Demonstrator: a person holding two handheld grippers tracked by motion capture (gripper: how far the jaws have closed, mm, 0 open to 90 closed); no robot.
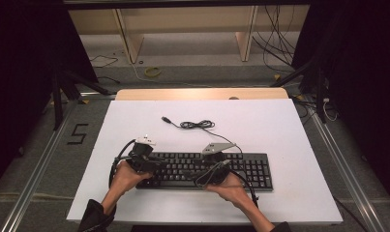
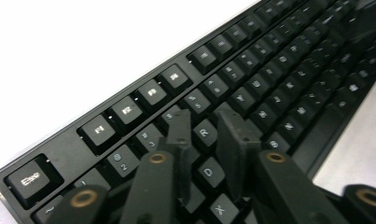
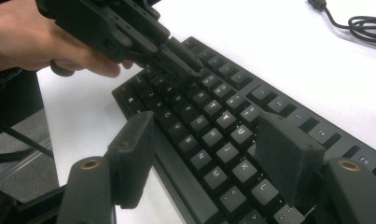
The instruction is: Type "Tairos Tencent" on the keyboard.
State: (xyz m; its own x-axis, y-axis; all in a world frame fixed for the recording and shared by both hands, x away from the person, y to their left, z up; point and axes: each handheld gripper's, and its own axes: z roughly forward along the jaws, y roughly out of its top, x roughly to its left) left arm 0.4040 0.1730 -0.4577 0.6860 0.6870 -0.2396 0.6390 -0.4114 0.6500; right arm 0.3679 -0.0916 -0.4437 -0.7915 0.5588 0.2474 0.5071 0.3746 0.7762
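Observation:
A black keyboard (image 1: 253, 169) lies on the white board (image 1: 279, 116), near its front edge. My left gripper (image 1: 151, 162) hovers over the keyboard's left end. In the left gripper view its jaws (image 2: 203, 116) stand a little apart with the R key showing in the gap, tips down close to the keys (image 2: 251, 84). Nothing is between them. My right gripper (image 1: 217, 170) is over the middle of the keyboard. Its jaws (image 3: 204, 123) are spread wide above the letter keys (image 3: 213, 140), holding nothing. The left gripper (image 3: 188, 70) and its hand (image 3: 45, 46) show beyond.
The keyboard's black cable (image 1: 197, 124) lies coiled on the board behind it, its plug (image 1: 166, 119) free at the left. A wooden table edge (image 1: 202, 93) runs along the back. Metal rails flank the board, and loose wires lie on the floor beyond.

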